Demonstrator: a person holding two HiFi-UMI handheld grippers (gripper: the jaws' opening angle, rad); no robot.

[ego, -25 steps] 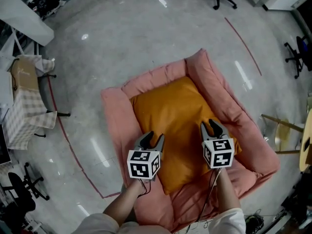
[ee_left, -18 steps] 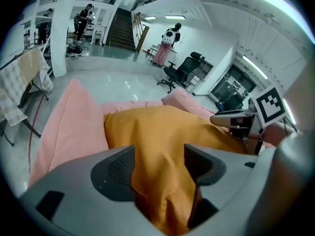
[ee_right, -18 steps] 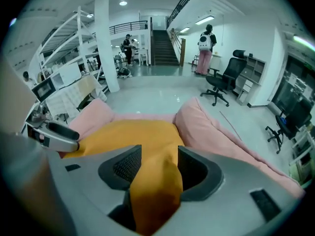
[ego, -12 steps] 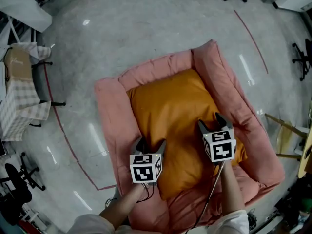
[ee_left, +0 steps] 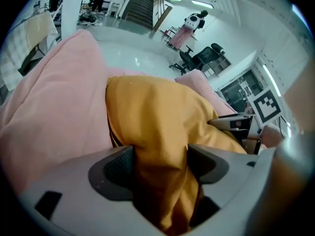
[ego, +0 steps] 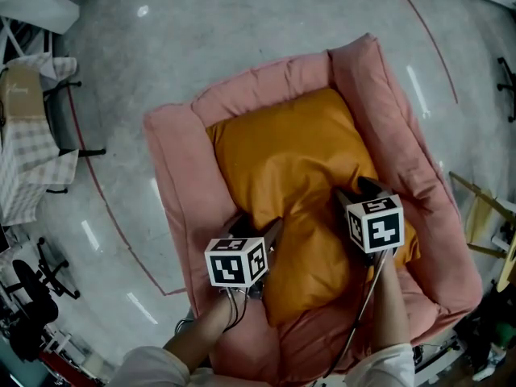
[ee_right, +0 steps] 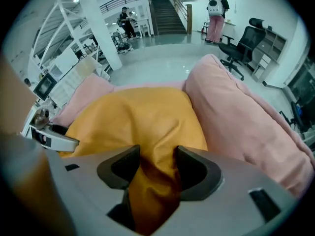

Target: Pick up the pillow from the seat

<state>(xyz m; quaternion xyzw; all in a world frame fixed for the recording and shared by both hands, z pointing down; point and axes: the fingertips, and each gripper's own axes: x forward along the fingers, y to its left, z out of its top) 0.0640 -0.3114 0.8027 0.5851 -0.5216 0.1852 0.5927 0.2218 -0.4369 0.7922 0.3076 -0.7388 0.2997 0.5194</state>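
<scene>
Big open lab hall, it was — polished floor [ego: 242, 22], red tape line [ego: 104, 208], office chairs [ee_right: 237, 47], a staircase [ee_right: 170, 13] behind.

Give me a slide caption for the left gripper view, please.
Left gripper, jaws just opened wide, straddling a bunched fold of the plump orange fabric pillow on the pink padded seat.

Grey moulded left gripper [ego: 258, 226] and right gripper [ego: 359, 190]; black textured pads [ee_left: 115, 170]; white black-patterned marker cubes [ego: 236, 260] behind jaws; black cables [ego: 234, 311] trailing rearward; pale sleeves [ego: 389, 366].

A pink seat [ego: 266, 83] on the grey floor [ego: 242, 22] carries an orange pillow [ego: 290, 160]
</scene>
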